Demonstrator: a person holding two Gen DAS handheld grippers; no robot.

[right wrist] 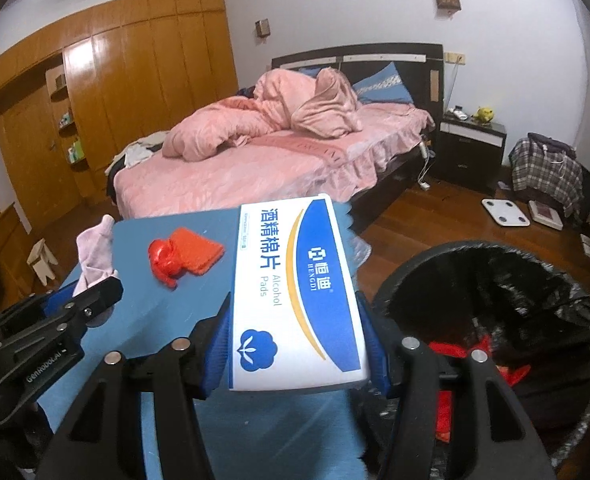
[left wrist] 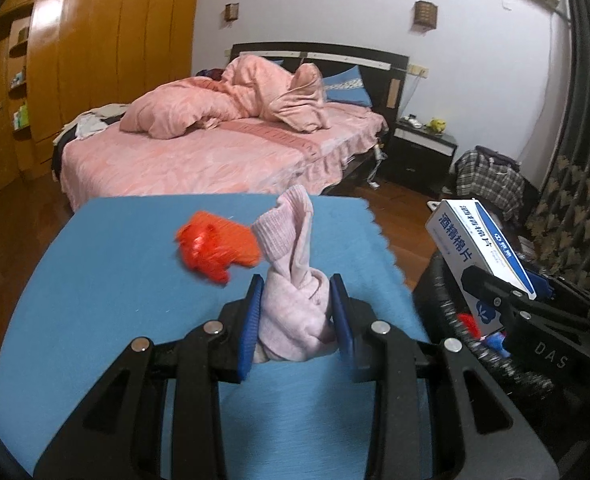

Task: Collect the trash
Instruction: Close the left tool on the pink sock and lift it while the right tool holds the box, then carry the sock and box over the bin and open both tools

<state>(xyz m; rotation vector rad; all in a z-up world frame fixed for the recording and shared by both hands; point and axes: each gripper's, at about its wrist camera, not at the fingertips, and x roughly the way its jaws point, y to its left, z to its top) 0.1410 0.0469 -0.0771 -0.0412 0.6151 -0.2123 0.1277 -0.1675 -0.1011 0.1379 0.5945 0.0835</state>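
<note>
Pink sock (left wrist: 295, 280): clamped between the left gripper (left wrist: 297, 300) pads, above the blue mat (left wrist: 115, 280).
Alcohol pads box (right wrist: 299, 292): gripped by the right gripper (right wrist: 297, 332), beside the black bin (right wrist: 495, 280).
Red bag (right wrist: 167, 260): left lying on the mat.

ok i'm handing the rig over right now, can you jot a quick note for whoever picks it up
Left gripper: jaws shut on the pink cloth, held above the blue mat.
Right gripper: jaws shut on the alcohol pads box, beside the trash bin.
Done: red scraps already lie in the bin.
Left: drop the box and cloth in, then fetch the red bag from the mat.
</note>
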